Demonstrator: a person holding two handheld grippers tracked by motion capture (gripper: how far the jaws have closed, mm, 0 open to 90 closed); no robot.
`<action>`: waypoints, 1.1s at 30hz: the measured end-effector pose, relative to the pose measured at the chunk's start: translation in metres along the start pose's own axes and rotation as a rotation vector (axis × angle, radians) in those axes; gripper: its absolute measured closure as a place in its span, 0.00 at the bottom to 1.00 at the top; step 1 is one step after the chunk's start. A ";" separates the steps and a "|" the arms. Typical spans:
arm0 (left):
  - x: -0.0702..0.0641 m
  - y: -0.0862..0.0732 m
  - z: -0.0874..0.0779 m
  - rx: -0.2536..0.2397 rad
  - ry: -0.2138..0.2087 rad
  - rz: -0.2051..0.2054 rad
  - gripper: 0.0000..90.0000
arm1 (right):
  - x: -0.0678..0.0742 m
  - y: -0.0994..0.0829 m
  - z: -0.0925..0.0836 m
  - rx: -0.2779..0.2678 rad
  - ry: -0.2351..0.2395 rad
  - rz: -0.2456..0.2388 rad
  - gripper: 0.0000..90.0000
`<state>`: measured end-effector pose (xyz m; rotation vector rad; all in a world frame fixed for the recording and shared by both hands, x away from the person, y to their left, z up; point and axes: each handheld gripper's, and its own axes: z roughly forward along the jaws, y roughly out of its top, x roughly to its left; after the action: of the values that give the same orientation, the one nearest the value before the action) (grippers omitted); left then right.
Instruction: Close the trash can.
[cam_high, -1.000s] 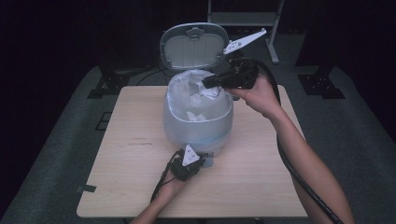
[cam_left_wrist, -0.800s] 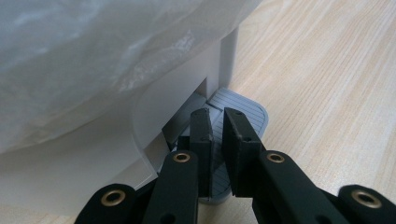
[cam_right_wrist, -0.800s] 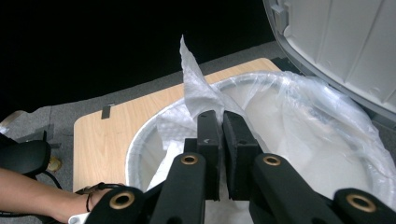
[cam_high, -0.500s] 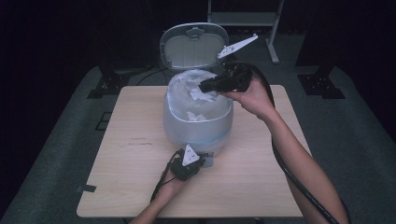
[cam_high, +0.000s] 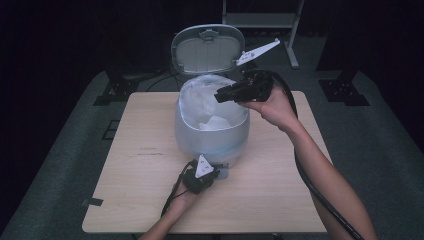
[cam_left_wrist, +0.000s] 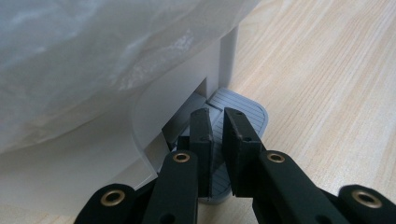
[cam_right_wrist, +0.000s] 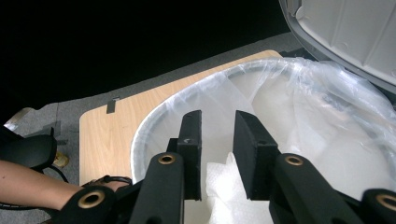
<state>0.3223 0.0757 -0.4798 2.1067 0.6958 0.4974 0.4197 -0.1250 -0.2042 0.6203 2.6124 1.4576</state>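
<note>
Pressing left gripper (cam_high: 214, 172) jaws closed on pedal (cam_left_wrist: 238, 116), right gripper (cam_high: 220, 96) over bin (cam_high: 212, 135), jaws just opening, empty.

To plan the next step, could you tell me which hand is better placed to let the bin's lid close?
Left. The left gripper, shut, rests on the pedal; lifting it should drop the lid. The right gripper, jaws just opened and empty, hovers over the liner.

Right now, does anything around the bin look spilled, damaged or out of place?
Nothing stands out. The pedal bin stands upright on the table, lid raised, liner in place, white crumpled paper inside. The left claw presses the pedal.
</note>
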 end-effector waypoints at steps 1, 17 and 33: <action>0.000 0.000 0.000 0.000 0.001 0.000 0.91 | 0.000 -0.001 -0.001 -0.002 0.003 0.002 0.76; 0.000 0.000 0.000 -0.001 -0.001 -0.001 0.91 | 0.002 -0.015 -0.026 -0.015 -0.016 0.004 0.68; 0.000 0.000 0.000 -0.004 0.002 -0.003 0.90 | 0.000 -0.036 -0.047 -0.029 -0.039 0.032 0.60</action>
<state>0.3224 0.0759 -0.4800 2.1018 0.6986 0.4987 0.3962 -0.1797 -0.2087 0.6831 2.5585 1.4743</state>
